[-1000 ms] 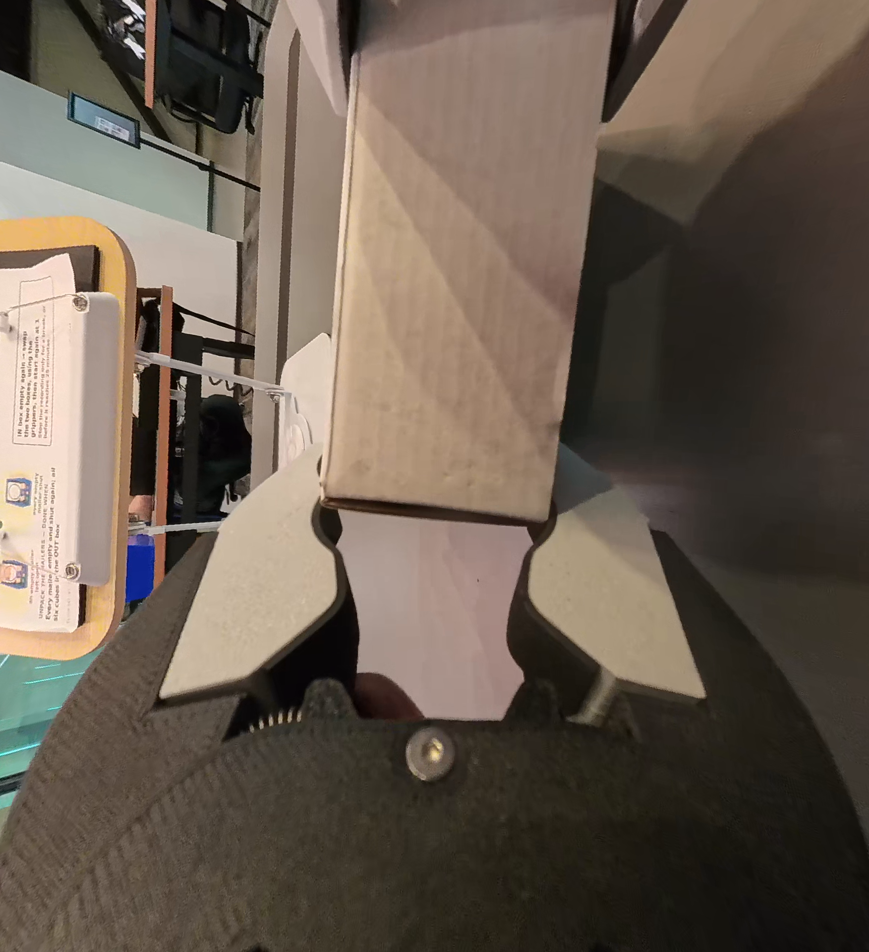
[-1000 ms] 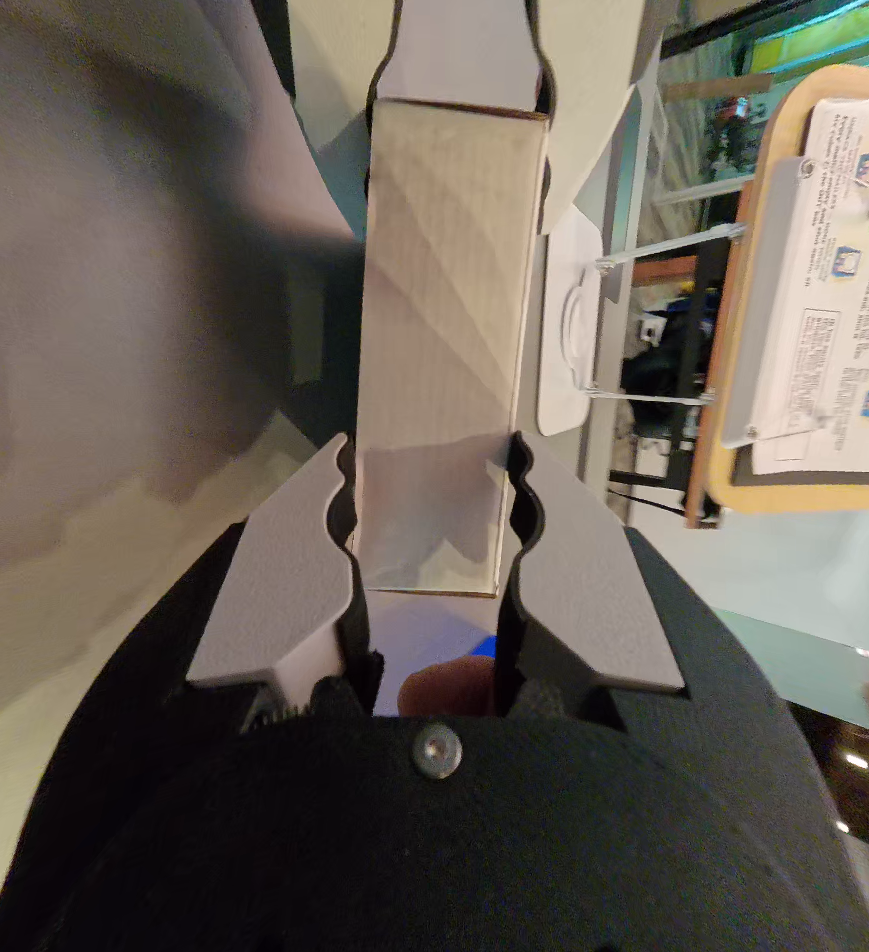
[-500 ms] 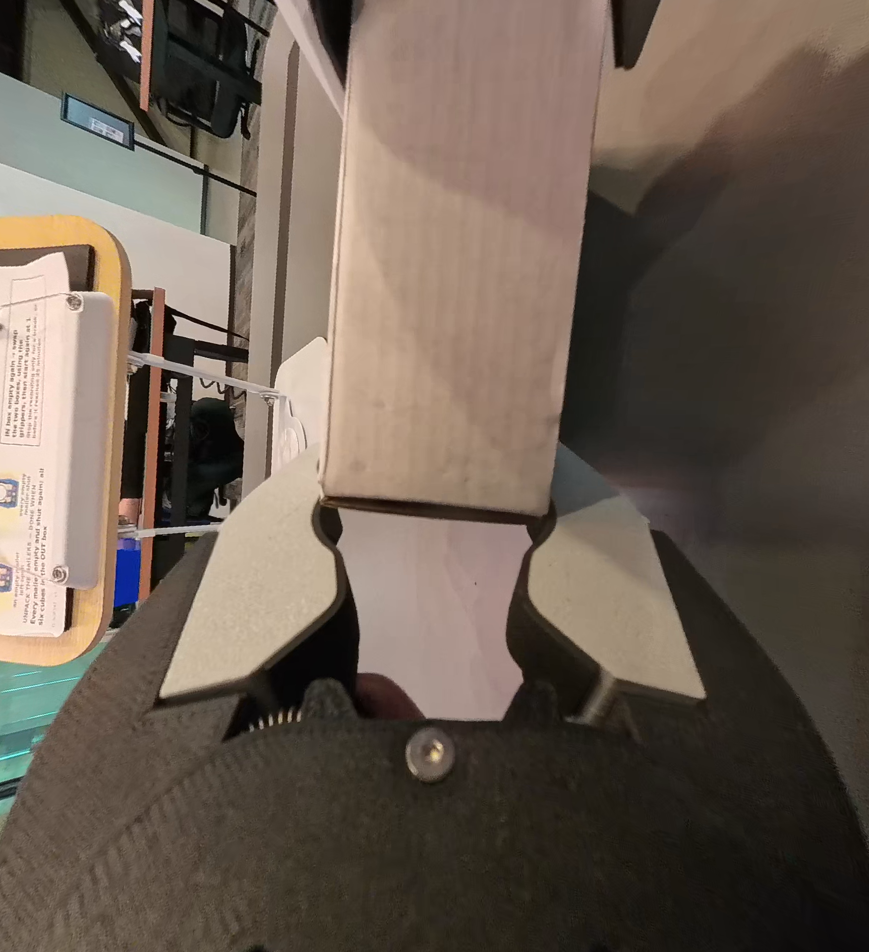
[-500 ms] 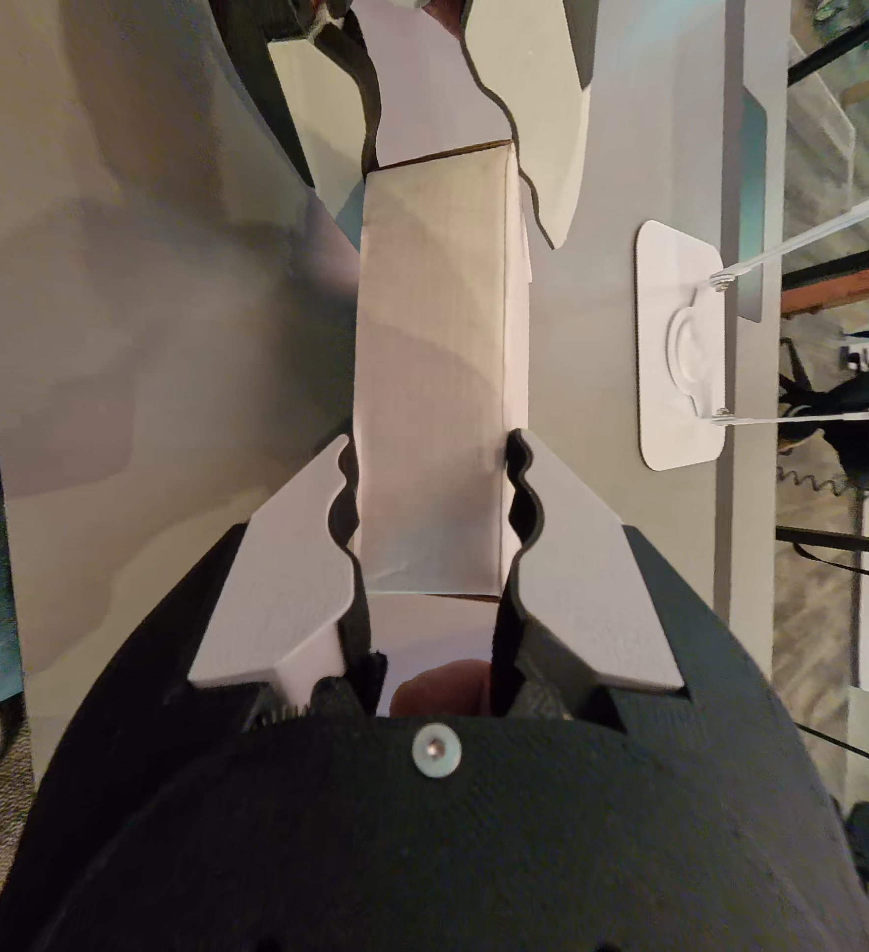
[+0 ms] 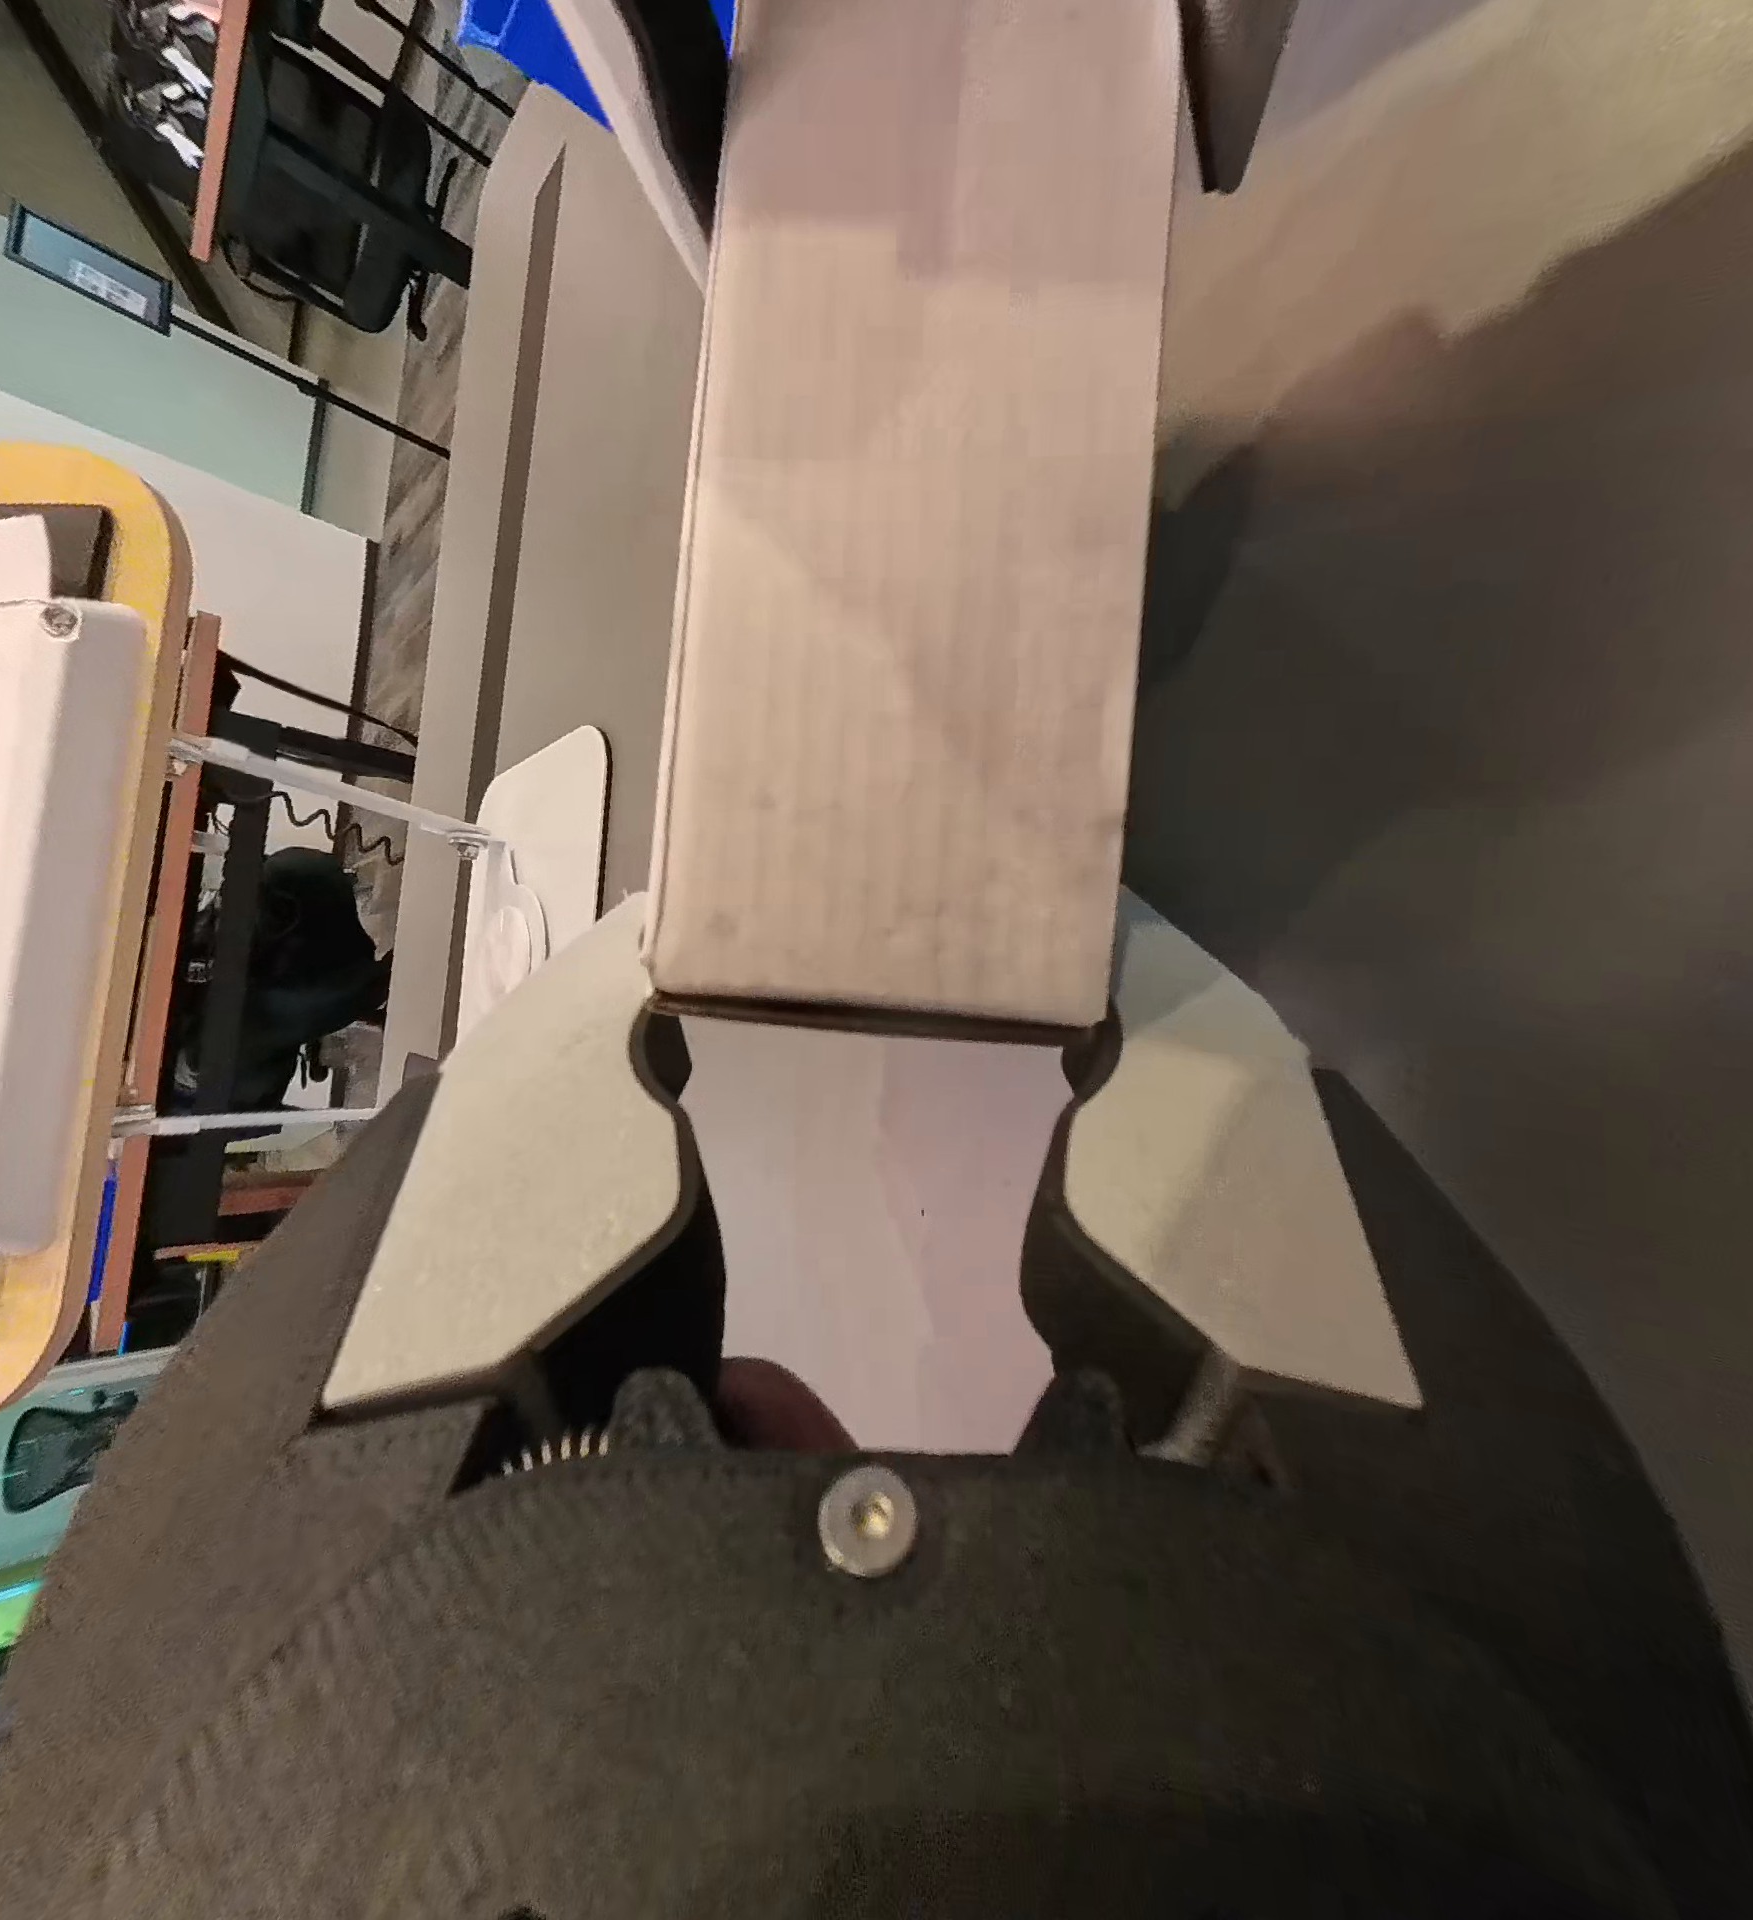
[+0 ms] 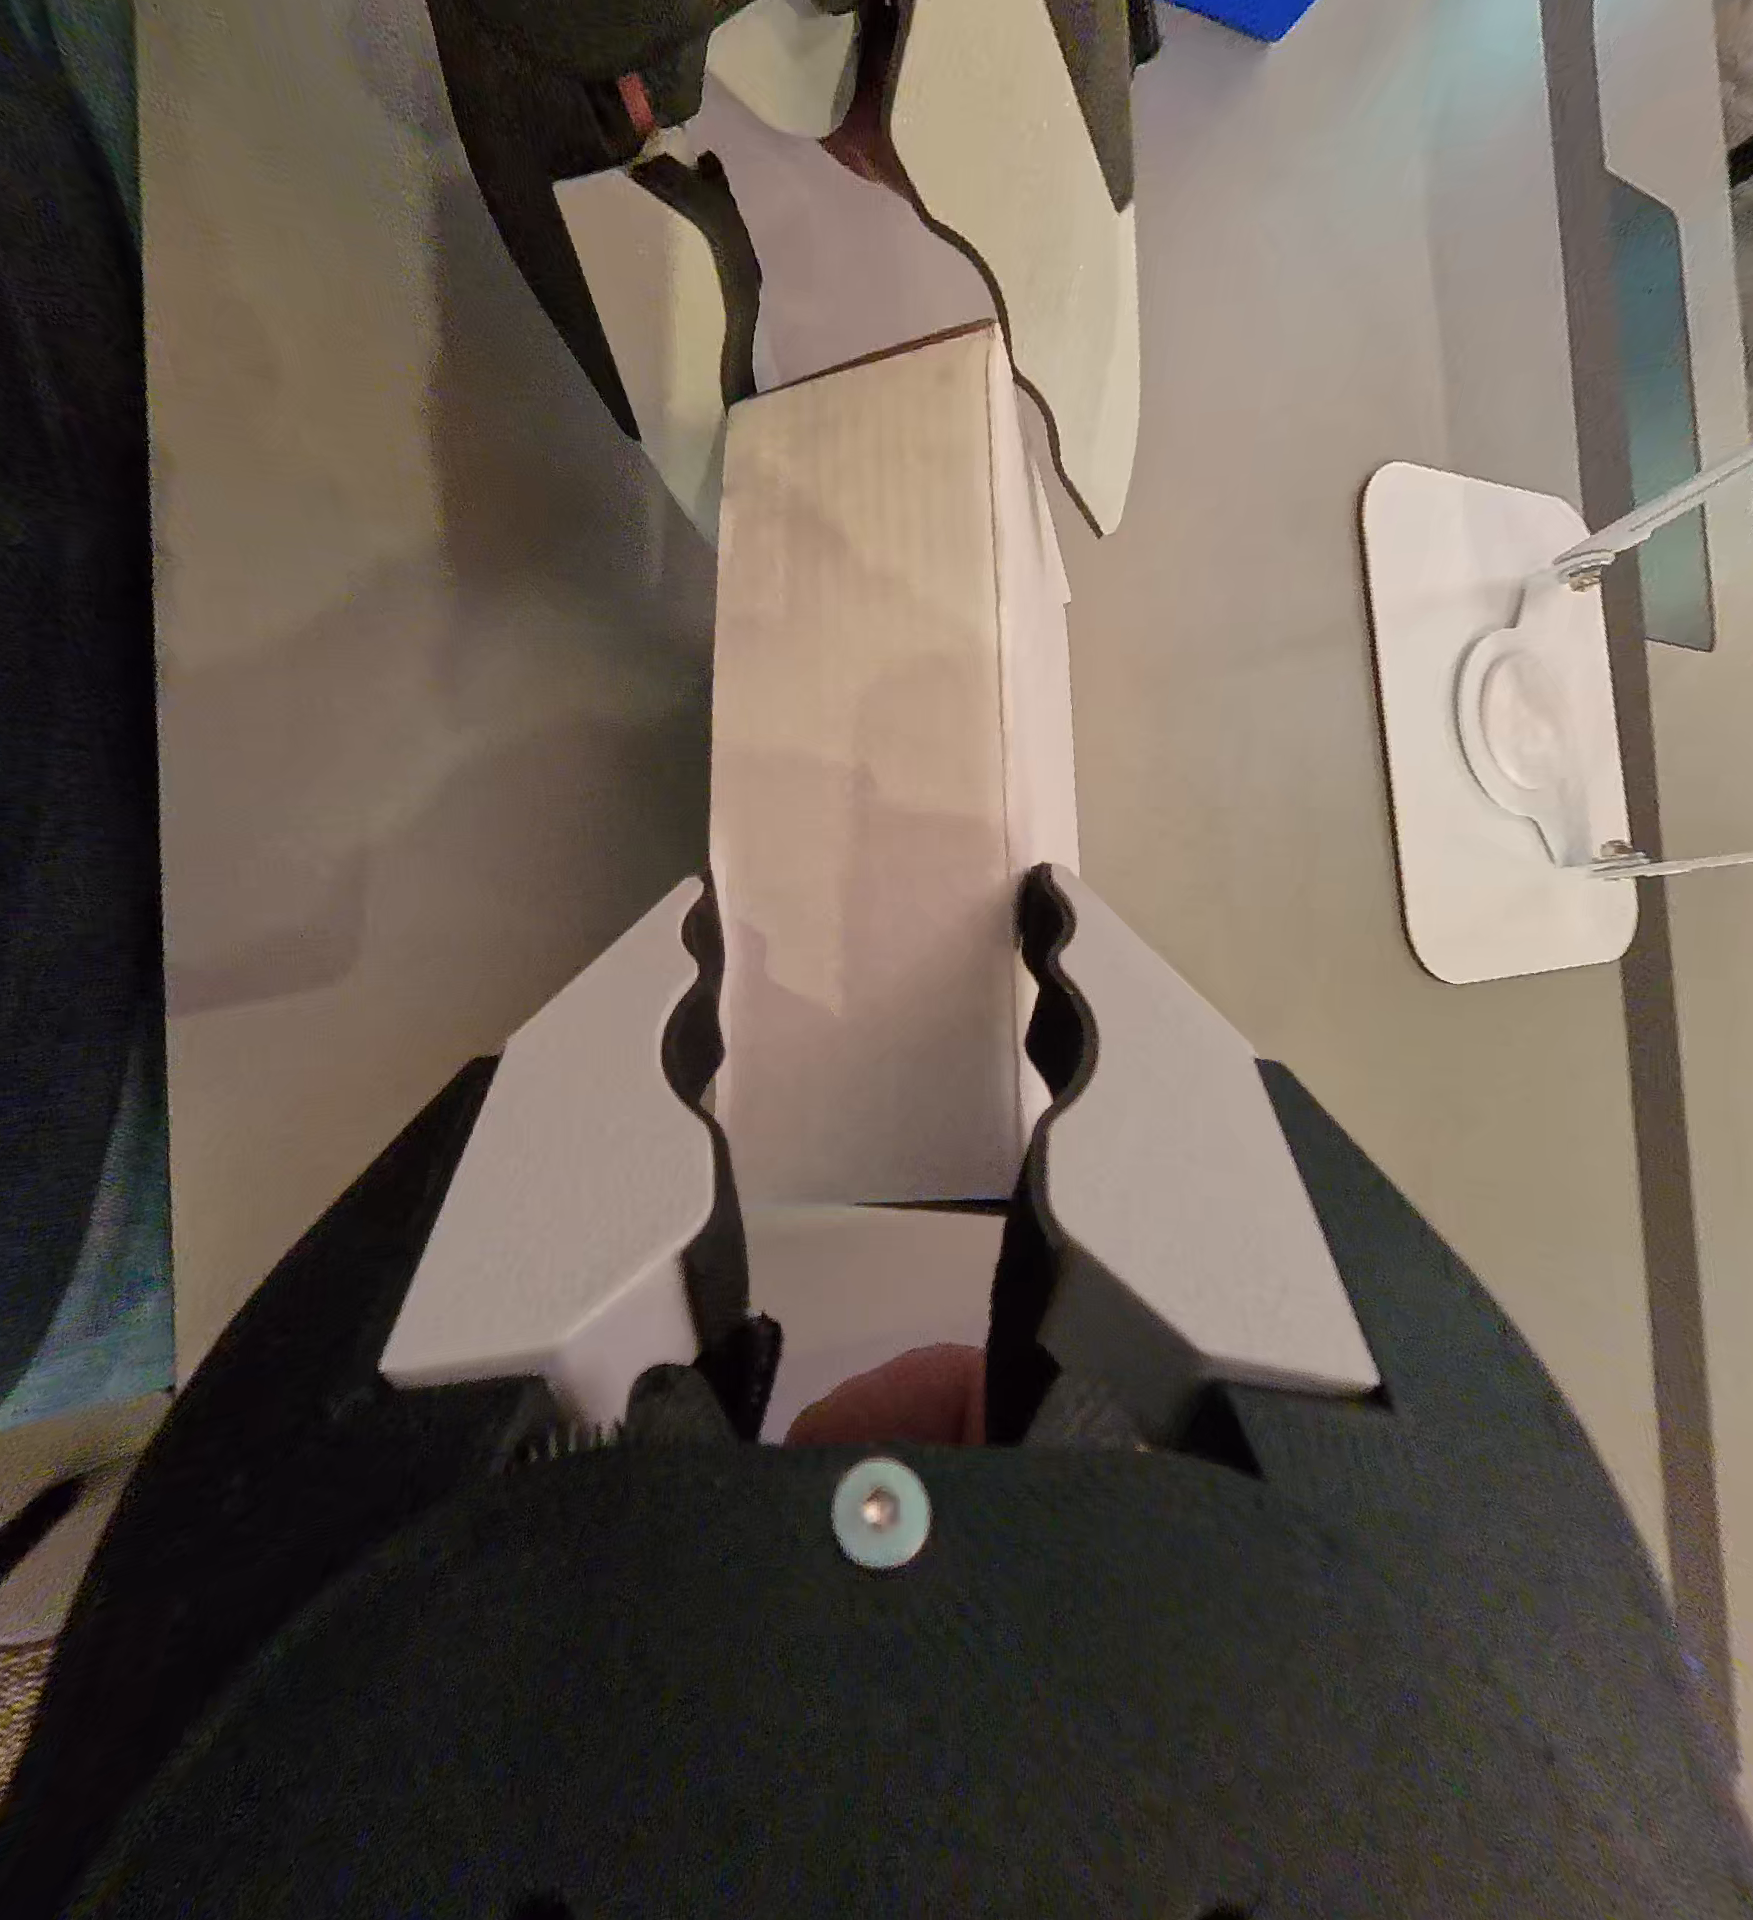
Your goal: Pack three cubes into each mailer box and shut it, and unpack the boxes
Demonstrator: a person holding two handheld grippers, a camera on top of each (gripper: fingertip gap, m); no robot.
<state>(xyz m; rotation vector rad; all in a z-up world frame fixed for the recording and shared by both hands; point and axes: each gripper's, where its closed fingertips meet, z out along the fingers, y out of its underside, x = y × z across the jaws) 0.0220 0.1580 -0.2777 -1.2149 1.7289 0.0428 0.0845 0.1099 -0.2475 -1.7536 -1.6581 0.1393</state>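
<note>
A shut white cardboard mailer box (image 5: 913, 623) is held in the air by both grippers, one at each narrow end. My left gripper (image 5: 877, 1013) is shut on the near end, with only its fingertips on the box's sides. In the right wrist view, my right gripper (image 6: 867, 894) is shut on the other end of the same box (image 6: 861, 779), which sits deeper between its wavy pads. The left gripper (image 6: 882, 312) shows at the far end there. No cubes are visible.
The grey table (image 6: 1319, 312) lies under the box. A white stand base (image 6: 1495, 727) sits near the table's right edge. A wood-rimmed instruction board (image 5: 41, 935) stands at the left. A blue bin corner (image 5: 581, 52) shows at the top. A person's dark clothing (image 6: 20, 727) is at the left.
Both grippers kept their hold while the box was carried and tilted. The right wrist view swung from facing the board to looking down on the table. The blue bin came into view.
</note>
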